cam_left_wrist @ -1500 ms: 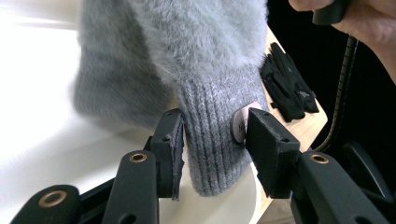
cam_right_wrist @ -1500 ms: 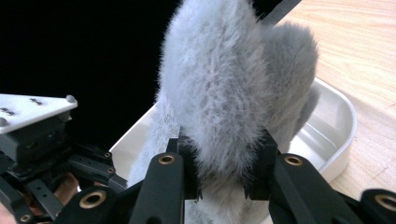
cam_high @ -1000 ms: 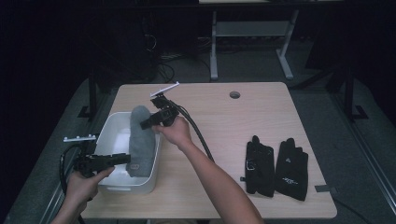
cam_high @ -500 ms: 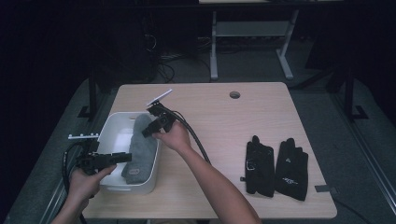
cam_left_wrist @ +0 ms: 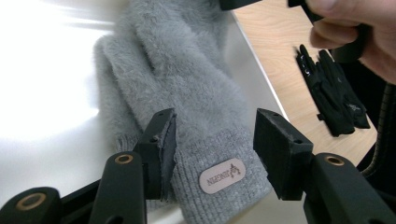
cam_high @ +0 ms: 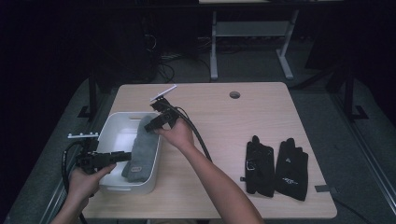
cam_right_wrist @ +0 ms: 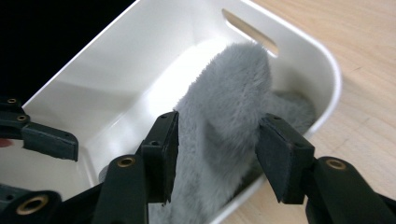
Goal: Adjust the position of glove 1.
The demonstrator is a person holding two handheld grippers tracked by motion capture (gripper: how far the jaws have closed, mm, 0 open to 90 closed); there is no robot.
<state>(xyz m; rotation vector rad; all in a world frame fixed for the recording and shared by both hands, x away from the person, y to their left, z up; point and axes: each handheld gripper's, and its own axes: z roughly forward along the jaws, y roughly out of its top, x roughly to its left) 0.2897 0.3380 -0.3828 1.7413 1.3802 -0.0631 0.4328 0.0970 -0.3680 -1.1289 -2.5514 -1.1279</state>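
Fingers (cam_right_wrist: 161, 154) of the right gripper (cam_high: 159, 122): spread apart, having just been opening; a second ago they held the grey fleece glove (cam_high: 142, 149) raised above the white bin (cam_high: 105, 135), and now that glove lies lowered into the bin, its fingertip end propped against the far right wall. In the right gripper view the upper part of the glove stands between the two pads, close to both; whether they touch the pile cannot be told. Fingers (cam_left_wrist: 159, 149) of the left gripper (cam_high: 105, 157): likewise spread, having just opened a little further, set over the near end of the bin. In the left gripper view the ribbed cuff with its small label lies between and below the pads, not pinched. Black gloves (cam_high: 275, 165): one pair, flat on the wooden table (cam_high: 261, 112), well apart to the right, unchanged from earlier.
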